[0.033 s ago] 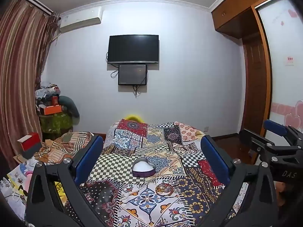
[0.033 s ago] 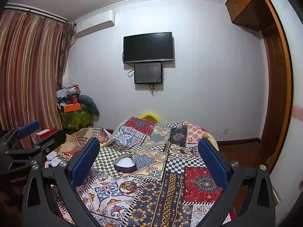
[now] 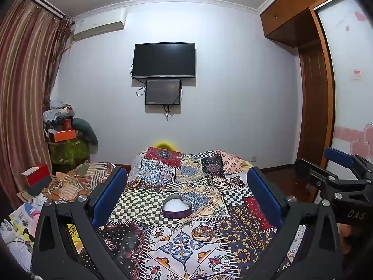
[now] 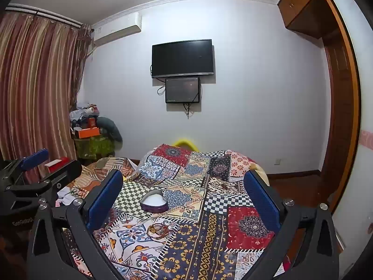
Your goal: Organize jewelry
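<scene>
A purple heart-shaped box (image 3: 177,207) with a white lining lies open on the patchwork quilt (image 3: 235,198). Just nearer to me on the quilt is a small heap of gold bangles (image 3: 203,231). My left gripper (image 3: 186,173) hovers over the bed's near end, open wide, its blue pads (image 3: 109,196) empty, with box and bangles ahead between them. In the right wrist view the box (image 4: 153,201) and bangles (image 4: 159,229) lie left of centre. My right gripper (image 4: 184,175) is open and empty too. Both grippers are level, side by side.
A striped cloth and scattered papers (image 3: 74,184) lie left of the bed, with a red box (image 3: 38,175) and a cluttered stand (image 3: 67,140) by the curtain. A TV (image 3: 164,60) hangs on the far wall. A wooden wardrobe (image 3: 314,107) stands on the right.
</scene>
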